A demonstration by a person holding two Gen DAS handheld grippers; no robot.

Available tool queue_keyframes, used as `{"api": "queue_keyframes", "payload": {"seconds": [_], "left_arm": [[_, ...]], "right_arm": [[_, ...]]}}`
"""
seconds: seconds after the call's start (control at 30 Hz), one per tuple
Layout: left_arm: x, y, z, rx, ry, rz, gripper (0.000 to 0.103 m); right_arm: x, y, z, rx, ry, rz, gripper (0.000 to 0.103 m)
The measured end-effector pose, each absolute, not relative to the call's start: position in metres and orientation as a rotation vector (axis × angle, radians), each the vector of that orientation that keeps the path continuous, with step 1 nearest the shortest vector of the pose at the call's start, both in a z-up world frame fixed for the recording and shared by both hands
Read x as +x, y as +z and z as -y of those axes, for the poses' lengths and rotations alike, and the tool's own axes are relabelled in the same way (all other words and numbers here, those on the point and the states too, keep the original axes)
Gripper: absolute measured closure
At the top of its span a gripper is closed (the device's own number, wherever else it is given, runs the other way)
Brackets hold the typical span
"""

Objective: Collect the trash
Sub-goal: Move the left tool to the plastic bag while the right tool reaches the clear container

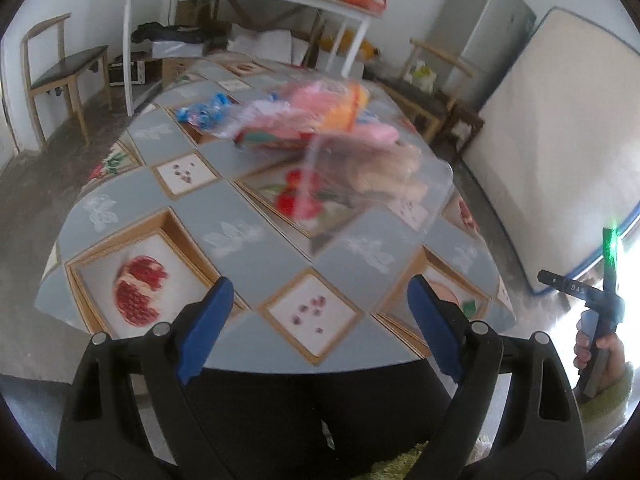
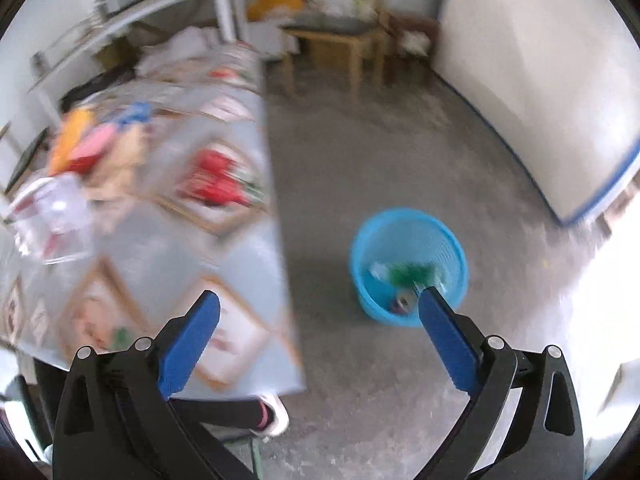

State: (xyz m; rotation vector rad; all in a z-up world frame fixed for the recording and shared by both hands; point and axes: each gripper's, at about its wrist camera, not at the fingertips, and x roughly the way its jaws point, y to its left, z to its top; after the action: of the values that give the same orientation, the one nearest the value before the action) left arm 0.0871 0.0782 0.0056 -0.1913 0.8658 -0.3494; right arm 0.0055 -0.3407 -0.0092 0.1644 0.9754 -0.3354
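Trash wrappers (image 1: 304, 120) lie blurred across the table (image 1: 240, 216), orientation unclear.

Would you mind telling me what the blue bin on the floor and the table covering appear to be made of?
Blue bin: likely moulded plastic, going by its uniform bright colour and faintly ribbed wall; blur hides finer detail. Table covering: probably glossy vinyl or oilcloth, since its printed fruit pattern shines and it folds smoothly over the table edge; I can't be sure.

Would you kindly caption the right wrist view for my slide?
Open right gripper hangs above a blue bin holding trash, beside the cluttered table.
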Motion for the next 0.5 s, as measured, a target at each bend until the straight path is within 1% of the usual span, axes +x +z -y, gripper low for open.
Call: {"api": "queue_keyframes", "payload": {"seconds": [0.13, 0.23, 0.37, 0.4, 0.43, 0.47, 0.5], "left_arm": [[0.094, 0.002, -0.092, -0.223, -0.364, -0.811, 0.018], [0.105, -0.003, -0.093, -0.256, -0.372, -0.78, 0.018], [0.126, -0.011, -0.091, -0.29, -0.39, -0.751, 0.019], [0.136, -0.015, -0.088, -0.291, -0.392, -0.753, 0.02], [0.144, -0.018, -0.086, -0.287, -0.39, -0.761, 0.026], [0.152, -0.021, -0.082, -0.28, -0.391, -0.774, 0.034], [0.162, -0.026, -0.076, -0.267, -0.392, -0.796, 0.037]], "right_arm": [[0.021, 0.024, 0.286, 0.119, -0.19, -0.803, 0.006], [0.044, 0.032, 0.257, 0.149, -0.072, -0.794, 0.006], [0.082, 0.025, 0.235, 0.197, 0.05, -0.784, 0.007], [0.091, 0.021, 0.229, 0.199, 0.069, -0.786, 0.009], [0.105, 0.015, 0.223, 0.204, 0.096, -0.8, 0.014], [0.113, 0.009, 0.217, 0.208, 0.115, -0.813, 0.016], [0.122, 0.003, 0.21, 0.21, 0.135, -0.824, 0.019]]}}
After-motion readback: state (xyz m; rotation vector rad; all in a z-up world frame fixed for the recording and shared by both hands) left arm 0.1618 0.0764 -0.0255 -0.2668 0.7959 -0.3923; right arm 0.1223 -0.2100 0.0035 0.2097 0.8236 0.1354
